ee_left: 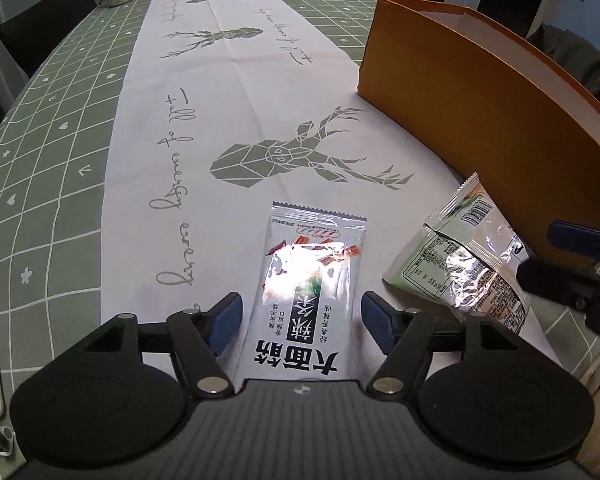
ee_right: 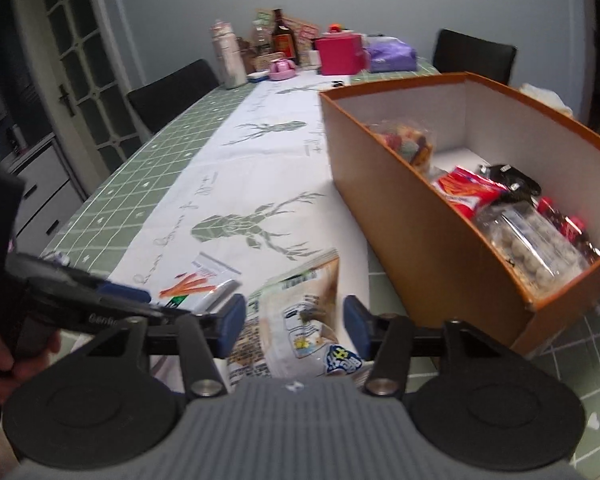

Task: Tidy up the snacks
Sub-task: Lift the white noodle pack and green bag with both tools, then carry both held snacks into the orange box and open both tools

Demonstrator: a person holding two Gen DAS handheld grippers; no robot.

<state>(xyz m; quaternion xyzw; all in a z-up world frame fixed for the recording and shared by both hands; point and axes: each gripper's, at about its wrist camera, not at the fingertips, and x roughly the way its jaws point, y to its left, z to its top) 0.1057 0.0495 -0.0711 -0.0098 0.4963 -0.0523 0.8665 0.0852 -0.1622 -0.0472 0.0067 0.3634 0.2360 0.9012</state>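
Pick-up step, both packets not yet gripped. Left gripper (ee_left: pixel 302 322) jaws spread around white packet (ee_left: pixel 309 280) flat on bench (ee_left: pixel 60 152); print reads 大面筋. Right gripper (ee_right: pixel 295 326) jaws spread around green packet (ee_right: pixel 296 320), near-left of orange box (ee_right: pixel 432 256) holding snacks; label blurred, unreadable. Next: close jaws, lift, drop into box.

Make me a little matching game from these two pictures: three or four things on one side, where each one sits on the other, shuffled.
Things:
1. white snack packet
2. green snack bag
3. bag of pale round snacks
4. pink box

Places:
a. inside the orange box
b. far end of the table
c. between the open left gripper fingers
d. between the open right gripper fingers

Pairs: 1-c, 2-d, 3-a, 4-b
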